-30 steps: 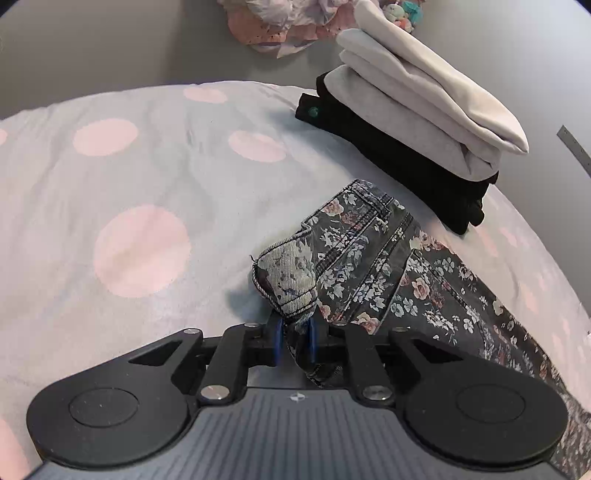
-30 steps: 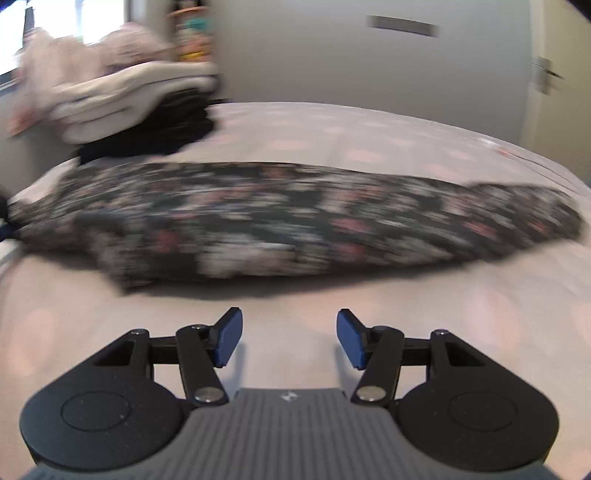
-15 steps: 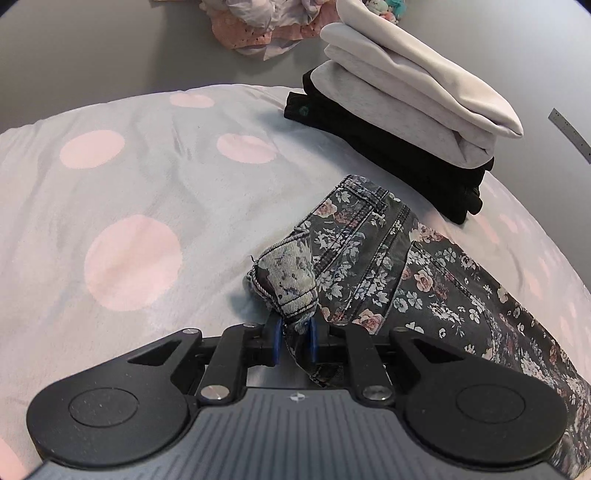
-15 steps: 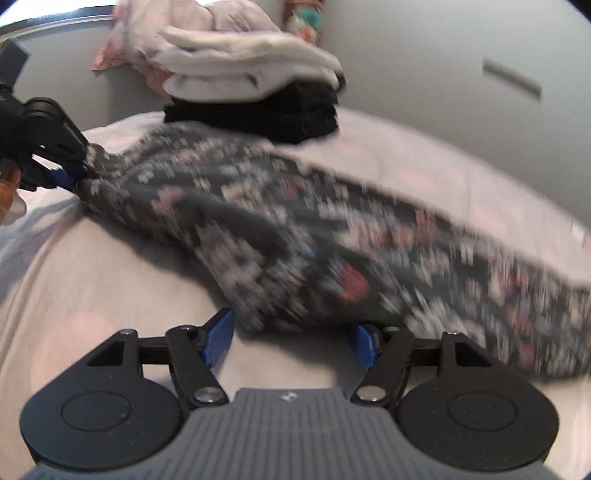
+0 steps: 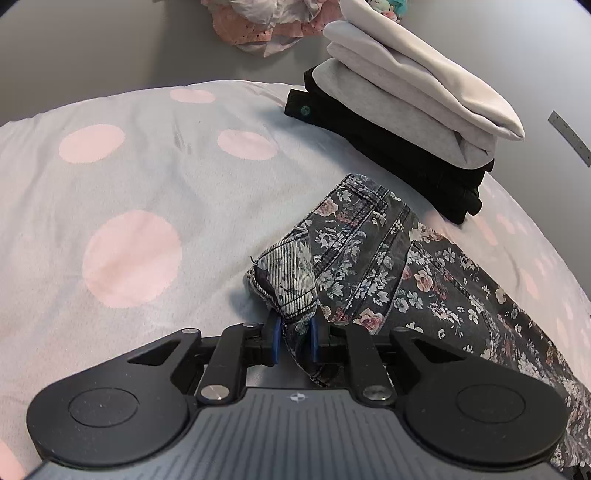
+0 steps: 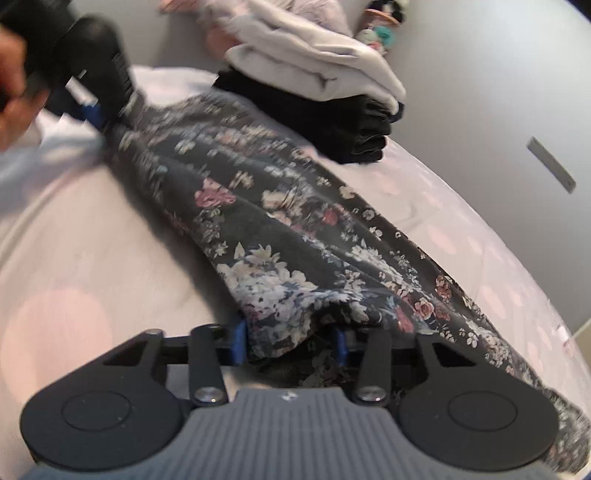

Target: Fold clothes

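Note:
Dark floral jeans lie stretched across the pale bedspread with pink dots. My left gripper is shut on the waistband corner, whose pale inner side folds up above the pads. In the right wrist view the left gripper is at the far left, still on that end of the jeans. My right gripper is at the near edge partway down the leg. Its jaws are closing, and a fold of the fabric sits between the pads with a dark gap at the right one.
A stack of folded clothes, pale grey on black, stands on the bed behind the jeans. Unfolded pink and white garments lie by the grey wall. A person's hand shows at the top left.
The right gripper swung in from facing the jeans side-on, rolled, and came up to the leg's edge, so fabric now sits between its narrowing jaws. The left gripper kept its hold in place.

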`<state>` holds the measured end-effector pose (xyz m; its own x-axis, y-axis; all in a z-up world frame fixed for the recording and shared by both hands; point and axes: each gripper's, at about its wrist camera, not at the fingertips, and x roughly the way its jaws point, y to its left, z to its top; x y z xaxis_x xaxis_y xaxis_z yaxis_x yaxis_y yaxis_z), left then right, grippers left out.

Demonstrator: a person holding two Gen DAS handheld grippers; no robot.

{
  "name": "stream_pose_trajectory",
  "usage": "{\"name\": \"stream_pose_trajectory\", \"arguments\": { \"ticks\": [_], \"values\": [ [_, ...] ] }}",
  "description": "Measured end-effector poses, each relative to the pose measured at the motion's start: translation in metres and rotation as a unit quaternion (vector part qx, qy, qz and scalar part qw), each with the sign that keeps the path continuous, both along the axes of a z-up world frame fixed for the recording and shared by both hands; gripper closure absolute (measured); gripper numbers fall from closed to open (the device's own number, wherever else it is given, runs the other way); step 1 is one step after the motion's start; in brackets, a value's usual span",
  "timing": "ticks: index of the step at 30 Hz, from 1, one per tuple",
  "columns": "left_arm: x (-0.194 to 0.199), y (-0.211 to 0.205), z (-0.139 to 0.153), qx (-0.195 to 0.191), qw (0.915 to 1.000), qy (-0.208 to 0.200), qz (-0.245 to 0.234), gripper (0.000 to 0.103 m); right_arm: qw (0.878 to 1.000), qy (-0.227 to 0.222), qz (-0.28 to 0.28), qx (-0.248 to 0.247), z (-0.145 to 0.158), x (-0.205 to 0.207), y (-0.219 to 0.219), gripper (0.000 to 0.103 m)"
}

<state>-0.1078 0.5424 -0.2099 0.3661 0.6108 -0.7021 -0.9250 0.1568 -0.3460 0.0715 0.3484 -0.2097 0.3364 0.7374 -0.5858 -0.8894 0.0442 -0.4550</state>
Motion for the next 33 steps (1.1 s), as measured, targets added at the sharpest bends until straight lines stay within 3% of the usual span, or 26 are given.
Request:
{"name": "stream_pose_trajectory", "arguments": {
  "ticks": [2,3,10,15,19,23,28,30,33],
  "values": [
    [-0.001,0.000,0.000,-0.001,1.0000,-0.002,0.001,0.085,1.000,-0.016,0.011,-0.004,0.005,-0.007,-0.006,0.096],
    [-0.002,0.001,0.000,-0.003,1.0000,-0.006,0.002,0.085,1.000,-0.022,0.018,-0.007,0.009,-0.012,-0.008,0.097],
    [-0.003,0.002,0.000,-0.010,0.9999,-0.007,0.002,0.085,0.998,0.015,0.043,-0.053,0.019,-0.024,-0.026,0.098],
    [-0.003,0.002,0.002,-0.017,0.9998,-0.002,-0.003,0.084,0.995,0.062,0.003,-0.072,0.006,-0.018,-0.023,0.098],
    [-0.005,0.002,0.005,-0.023,0.9997,0.000,-0.003,0.083,0.993,0.076,-0.004,-0.086,0.010,-0.018,-0.024,0.098],
    [-0.014,-0.001,0.012,-0.038,0.9991,-0.009,0.017,0.069,0.991,0.086,-0.008,-0.103,0.014,-0.018,-0.045,0.099],
    [-0.031,-0.015,0.027,-0.060,0.9967,-0.045,0.031,0.068,0.986,0.121,-0.080,-0.079,0.029,0.007,-0.089,0.098],
    [-0.032,-0.023,0.036,-0.059,0.9962,-0.059,0.027,0.068,0.978,0.158,-0.128,-0.051,0.038,0.029,-0.108,0.097],
    [-0.020,-0.035,0.048,-0.054,0.9966,-0.062,0.002,0.068,0.956,0.216,-0.199,-0.008,0.053,0.063,-0.138,0.096]
  ]
}}
